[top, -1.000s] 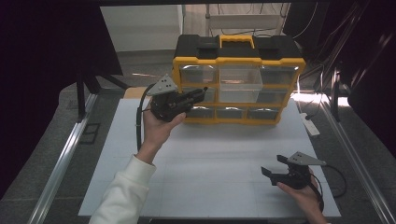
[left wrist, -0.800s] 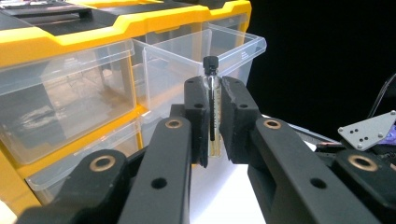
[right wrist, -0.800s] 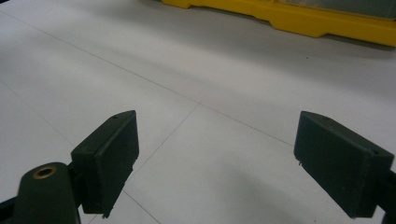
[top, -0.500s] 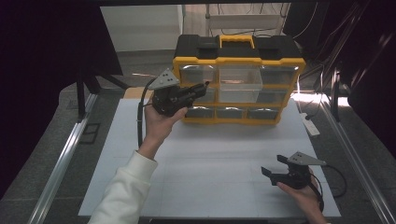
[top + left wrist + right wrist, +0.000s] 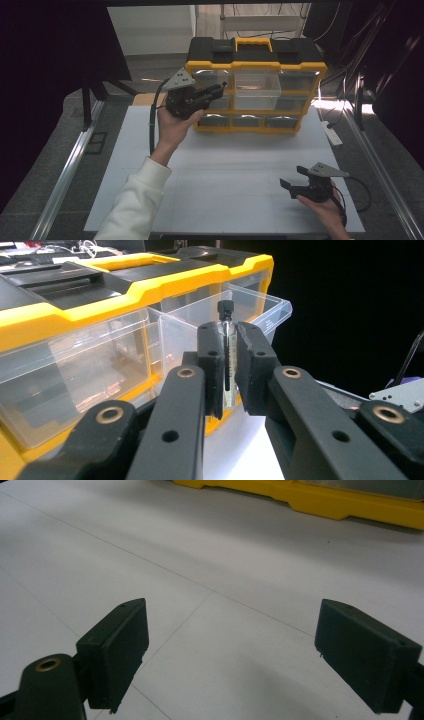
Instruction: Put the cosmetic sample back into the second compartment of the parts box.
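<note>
Vial (image 5: 227, 355) stands upright, black cap up, pinched in left claw (image 5: 228, 371); right claw (image 5: 247, 655) spread.

Vial (image 5: 227, 360) — lower end hidden behind pads (image 5: 210, 365).

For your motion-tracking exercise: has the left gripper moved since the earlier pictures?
Yes, slightly: the left gripper, shut on a small vial, has shifted up and right along the organizer box front.
</note>
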A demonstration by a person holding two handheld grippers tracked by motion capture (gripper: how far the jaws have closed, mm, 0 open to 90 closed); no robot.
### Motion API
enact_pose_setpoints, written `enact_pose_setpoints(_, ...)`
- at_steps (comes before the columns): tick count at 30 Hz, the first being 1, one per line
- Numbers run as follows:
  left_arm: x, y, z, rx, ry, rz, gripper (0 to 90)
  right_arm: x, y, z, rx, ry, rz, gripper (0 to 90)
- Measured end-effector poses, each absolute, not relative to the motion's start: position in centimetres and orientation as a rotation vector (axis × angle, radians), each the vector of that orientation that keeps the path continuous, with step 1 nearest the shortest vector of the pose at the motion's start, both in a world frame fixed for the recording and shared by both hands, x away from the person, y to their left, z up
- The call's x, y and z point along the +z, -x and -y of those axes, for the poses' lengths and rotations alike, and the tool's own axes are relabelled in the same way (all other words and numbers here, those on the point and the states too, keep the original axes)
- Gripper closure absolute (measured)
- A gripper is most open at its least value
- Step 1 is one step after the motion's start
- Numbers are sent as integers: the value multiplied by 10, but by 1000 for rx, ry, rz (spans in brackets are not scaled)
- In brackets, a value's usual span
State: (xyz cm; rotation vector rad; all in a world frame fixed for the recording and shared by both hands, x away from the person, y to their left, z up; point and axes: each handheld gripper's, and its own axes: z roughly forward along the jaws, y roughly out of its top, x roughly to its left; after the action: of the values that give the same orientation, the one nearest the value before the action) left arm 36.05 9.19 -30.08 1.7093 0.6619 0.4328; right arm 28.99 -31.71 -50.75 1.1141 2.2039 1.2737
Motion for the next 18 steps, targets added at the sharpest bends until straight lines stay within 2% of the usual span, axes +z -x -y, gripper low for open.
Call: enact_pose_setpoints(18,-293,-382,-74,416,-1706,-674,809,-508,-290,317,1272,-1115,-2206,141)
